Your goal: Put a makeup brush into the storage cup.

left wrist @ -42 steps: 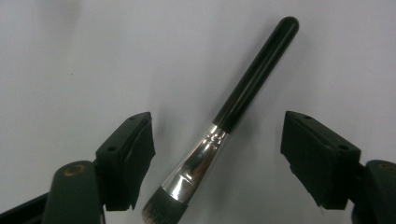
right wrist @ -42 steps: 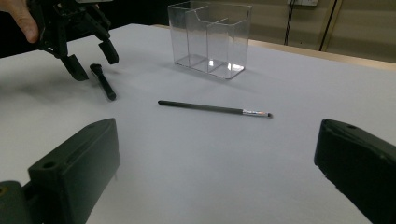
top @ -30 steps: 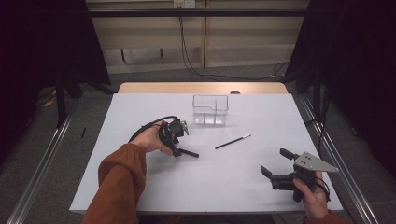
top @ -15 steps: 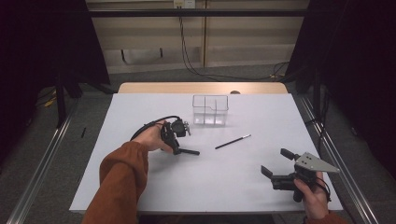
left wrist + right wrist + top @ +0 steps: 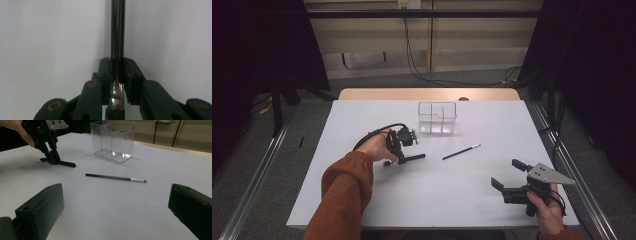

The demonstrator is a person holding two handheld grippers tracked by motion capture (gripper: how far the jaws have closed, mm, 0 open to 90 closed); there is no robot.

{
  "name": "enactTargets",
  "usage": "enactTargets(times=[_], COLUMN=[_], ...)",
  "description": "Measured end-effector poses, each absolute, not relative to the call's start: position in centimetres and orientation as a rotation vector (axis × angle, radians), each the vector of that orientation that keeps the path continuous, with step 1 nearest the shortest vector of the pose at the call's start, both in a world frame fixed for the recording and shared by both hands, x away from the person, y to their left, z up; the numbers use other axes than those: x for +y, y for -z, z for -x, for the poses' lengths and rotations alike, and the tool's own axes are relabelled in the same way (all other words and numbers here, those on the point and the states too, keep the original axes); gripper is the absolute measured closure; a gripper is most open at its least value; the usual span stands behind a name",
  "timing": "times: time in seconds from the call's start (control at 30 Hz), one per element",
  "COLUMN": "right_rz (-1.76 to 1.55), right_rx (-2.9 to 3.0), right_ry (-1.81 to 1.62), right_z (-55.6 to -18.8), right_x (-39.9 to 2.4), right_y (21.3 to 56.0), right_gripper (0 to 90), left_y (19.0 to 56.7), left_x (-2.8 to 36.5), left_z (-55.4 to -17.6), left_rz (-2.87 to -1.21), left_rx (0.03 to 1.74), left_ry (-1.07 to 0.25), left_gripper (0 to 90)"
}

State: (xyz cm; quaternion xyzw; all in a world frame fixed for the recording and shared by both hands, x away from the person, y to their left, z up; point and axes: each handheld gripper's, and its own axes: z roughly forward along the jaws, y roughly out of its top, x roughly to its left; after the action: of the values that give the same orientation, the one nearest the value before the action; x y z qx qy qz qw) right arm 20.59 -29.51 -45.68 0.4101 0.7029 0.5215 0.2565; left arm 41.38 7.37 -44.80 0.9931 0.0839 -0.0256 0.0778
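Now your left tool (image 5: 404,159) has just been closing and its jaws clamp the black brush (image 5: 117,37) lying on the tabletop (image 5: 362,125); lift it level. The right tool (image 5: 507,182) rests with jaws apart. Open room lies toward the clear organizer (image 5: 437,117); mind the thin brush (image 5: 461,152) between.

The left gripper (image 5: 404,159) points down at the table, tilted, with the left hand (image 5: 376,145) wrapped round its body and an orange-sleeved forearm (image 5: 343,195) reaching in behind it. Its jaws have just been closing and now pinch a dark brush (image 5: 117,37) between the pads. The right gripper (image 5: 508,176) lies low and level, jaws spread wide with nothing between them, the right hand (image 5: 544,210) gripping its handle from behind.
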Motion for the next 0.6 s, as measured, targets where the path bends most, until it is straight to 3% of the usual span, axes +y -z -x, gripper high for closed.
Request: enactTargets(times=[0.6], right_rz=[-1.121], right_rx=[1.904], right_ry=[-1.408], right_z=[-20.66], right_x=[-29.54], right_y=[45.72], right_gripper=[0.0], left_y=[44.73], left_x=[8.15], left_z=[-41.68], left_rz=[-2.901], left_rx=[0.383], left_ry=[0.11], left_gripper=[77.8])
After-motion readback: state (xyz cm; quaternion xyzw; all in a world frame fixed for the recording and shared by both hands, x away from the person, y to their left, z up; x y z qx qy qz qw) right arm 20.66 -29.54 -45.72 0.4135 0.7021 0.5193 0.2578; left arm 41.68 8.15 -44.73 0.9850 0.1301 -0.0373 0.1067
